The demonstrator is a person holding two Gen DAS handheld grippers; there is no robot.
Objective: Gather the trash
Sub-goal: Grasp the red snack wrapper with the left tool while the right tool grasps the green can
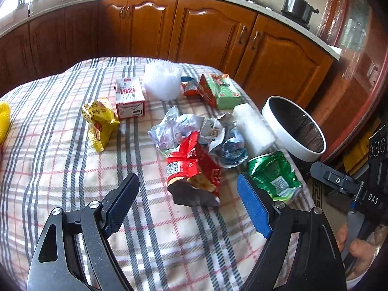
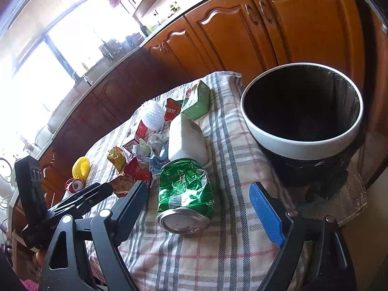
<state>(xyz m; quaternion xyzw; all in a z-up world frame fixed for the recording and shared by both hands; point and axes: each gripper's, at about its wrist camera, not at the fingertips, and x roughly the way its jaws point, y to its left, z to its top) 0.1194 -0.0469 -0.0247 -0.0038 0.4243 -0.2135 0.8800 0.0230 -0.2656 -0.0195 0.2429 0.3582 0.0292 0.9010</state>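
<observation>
Both grippers spread wide, pinching nothing. Right gripper (image 2: 201,208) lined up on the crushed green can (image 2: 185,194) near the table's (image 2: 242,254) bin-side edge (bin (image 2: 303,143) just beyond). Straddle the can's dented middle, squeeze firmly, lift clear before swinging over the rim.

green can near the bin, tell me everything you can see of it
The green can is a crushed metal drink can, shiny green with pale print and a barcode label, its wall dented and creased. It lies on its side on the checked cloth, silver base toward the right wrist camera, near the table edge by the bin. Its far end looks to touch the white block. No finger touches it; it lies ahead of the open right gripper.
</observation>
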